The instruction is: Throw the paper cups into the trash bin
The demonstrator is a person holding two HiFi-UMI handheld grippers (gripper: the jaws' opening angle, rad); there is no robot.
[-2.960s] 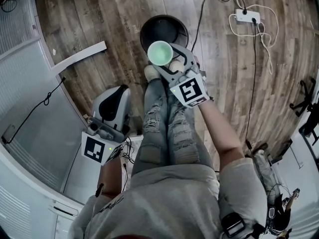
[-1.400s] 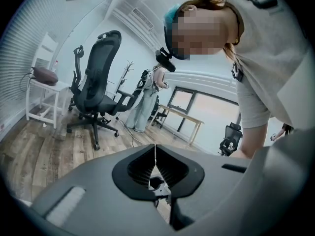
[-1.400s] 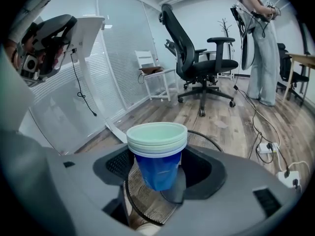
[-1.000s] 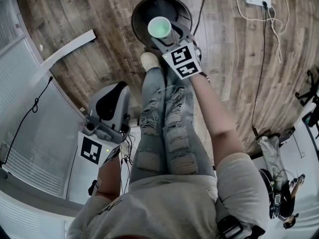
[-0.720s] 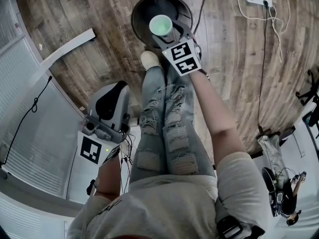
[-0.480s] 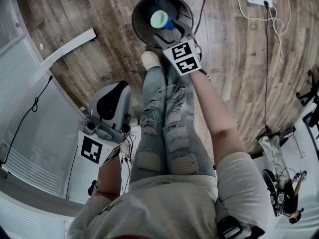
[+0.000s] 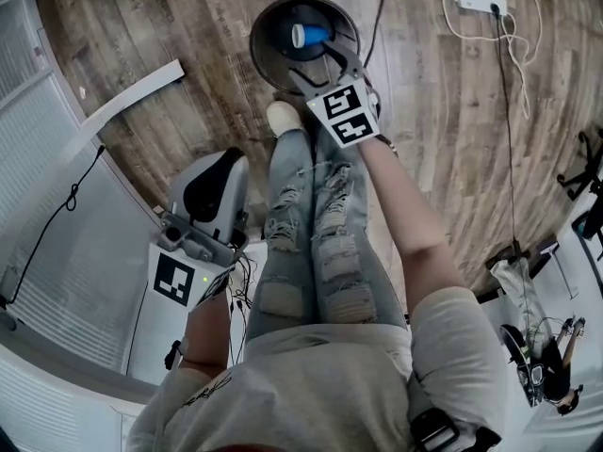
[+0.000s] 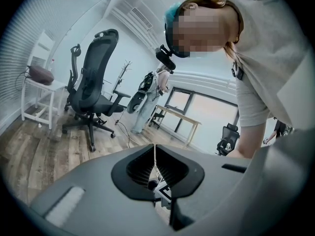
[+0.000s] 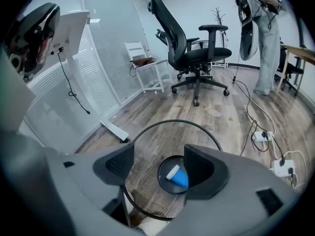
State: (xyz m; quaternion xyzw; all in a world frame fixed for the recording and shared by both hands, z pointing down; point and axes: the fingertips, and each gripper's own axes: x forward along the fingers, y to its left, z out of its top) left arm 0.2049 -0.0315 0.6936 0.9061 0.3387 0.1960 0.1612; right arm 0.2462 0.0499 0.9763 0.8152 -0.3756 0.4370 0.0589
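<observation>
There's the blue paper cup, lying on its side at the bottom of the black mesh trash bin with its pale mouth showing. Our right tool hangs over the bin, jaws spread and empty, and one jaw cuts off the cup's base. Our left tool is pressed together on nothing.

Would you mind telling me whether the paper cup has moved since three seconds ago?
Yes: the paper cup dropped from the right hand-held gripper to the bottom of the trash bin, lying on its side.
</observation>
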